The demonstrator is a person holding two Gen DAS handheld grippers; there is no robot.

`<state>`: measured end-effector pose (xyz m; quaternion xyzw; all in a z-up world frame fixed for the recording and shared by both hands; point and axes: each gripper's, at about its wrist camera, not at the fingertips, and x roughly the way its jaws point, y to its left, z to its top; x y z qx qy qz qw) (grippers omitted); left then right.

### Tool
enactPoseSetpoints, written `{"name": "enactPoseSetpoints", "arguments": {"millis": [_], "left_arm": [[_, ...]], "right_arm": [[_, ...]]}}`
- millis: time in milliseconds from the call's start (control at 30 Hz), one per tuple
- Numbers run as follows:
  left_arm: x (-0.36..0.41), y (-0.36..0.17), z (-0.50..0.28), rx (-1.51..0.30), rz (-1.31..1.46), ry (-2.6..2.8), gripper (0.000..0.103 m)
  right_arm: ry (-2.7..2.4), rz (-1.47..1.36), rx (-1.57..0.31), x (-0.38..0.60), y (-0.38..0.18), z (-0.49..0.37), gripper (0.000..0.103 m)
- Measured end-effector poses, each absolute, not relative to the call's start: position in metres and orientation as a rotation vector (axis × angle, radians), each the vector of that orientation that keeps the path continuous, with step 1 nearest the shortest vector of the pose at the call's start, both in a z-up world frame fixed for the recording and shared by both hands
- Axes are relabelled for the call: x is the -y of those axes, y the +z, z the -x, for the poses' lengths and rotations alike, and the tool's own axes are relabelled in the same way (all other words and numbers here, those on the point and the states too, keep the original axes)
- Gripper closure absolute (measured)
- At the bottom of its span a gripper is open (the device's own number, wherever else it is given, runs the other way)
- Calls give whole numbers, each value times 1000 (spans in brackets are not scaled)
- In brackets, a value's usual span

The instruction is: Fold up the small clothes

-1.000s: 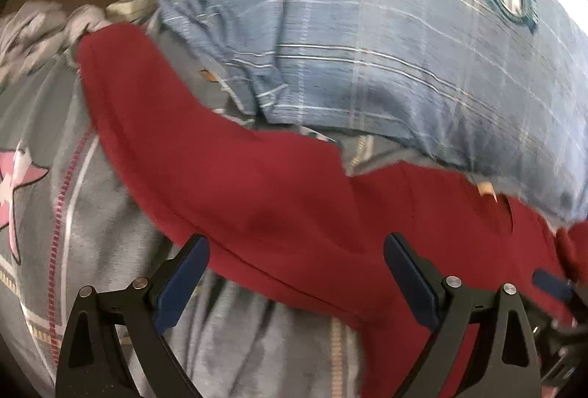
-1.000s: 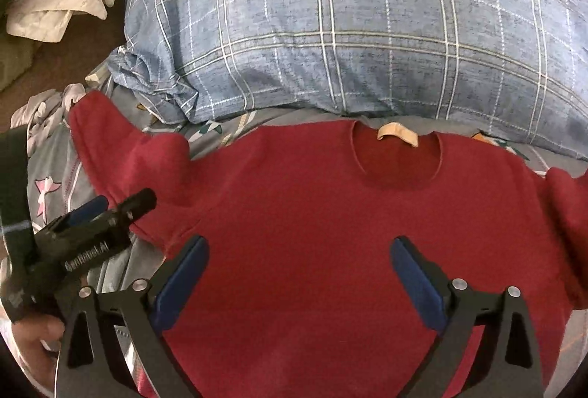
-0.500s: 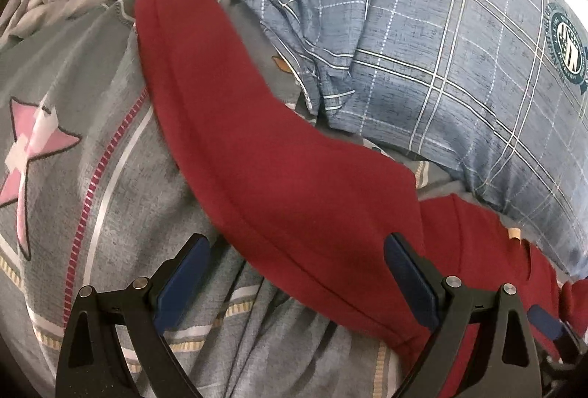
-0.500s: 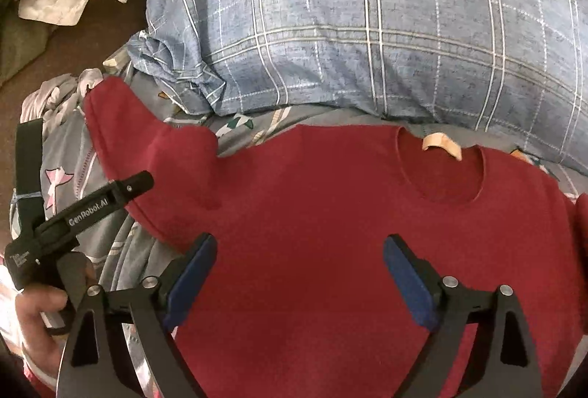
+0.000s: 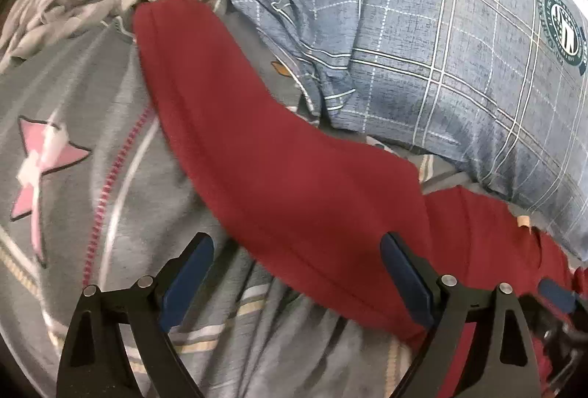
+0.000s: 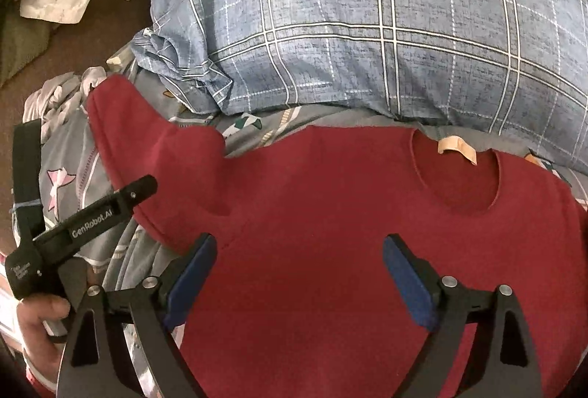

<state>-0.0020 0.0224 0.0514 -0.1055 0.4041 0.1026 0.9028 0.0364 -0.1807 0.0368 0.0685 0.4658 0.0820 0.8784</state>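
The soft, light red knitted sweater (image 6: 330, 232) lies flat on the bed; both spread tools hover, and its sleeve (image 5: 205, 96) at 11 o'clock seems the best hold.

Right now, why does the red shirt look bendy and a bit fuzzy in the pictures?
Left wrist view: the fisheye lens curves the red shirt and the plaid pillow, the grey bedsheet with its pink star looks smeared, and glare whitens the top right corner. Right wrist view: sharper, with the shirt's neck label crisp; the edges still bow and the corners go black.
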Motion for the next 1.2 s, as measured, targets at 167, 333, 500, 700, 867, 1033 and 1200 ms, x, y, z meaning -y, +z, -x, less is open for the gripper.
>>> {"name": "enactPoseSetpoints", "arguments": {"millis": [167, 333, 500, 700, 867, 1033, 1200], "left_arm": [[-31, 66, 29, -837, 181, 228, 11], [-39, 79, 63, -790, 82, 293, 11], [-56, 78, 69, -793, 147, 314, 11], [-66, 80, 71, -764, 167, 337, 11], [-67, 76, 68, -762, 161, 349, 15], [-78, 79, 72, -735, 216, 343, 16], [-82, 80, 74, -720, 245, 341, 16]], "right_arm": [[215, -127, -961, 163, 42, -52, 12], [337, -50, -960, 124, 52, -86, 37], [536, -14, -936, 60, 70, -129, 43], [712, 11, -920, -26, 70, -169, 43], [761, -22, -916, -68, 58, -187, 42], [774, -19, -889, -87, 61, -200, 42], [809, -27, -850, -106, 65, -214, 41]]}}
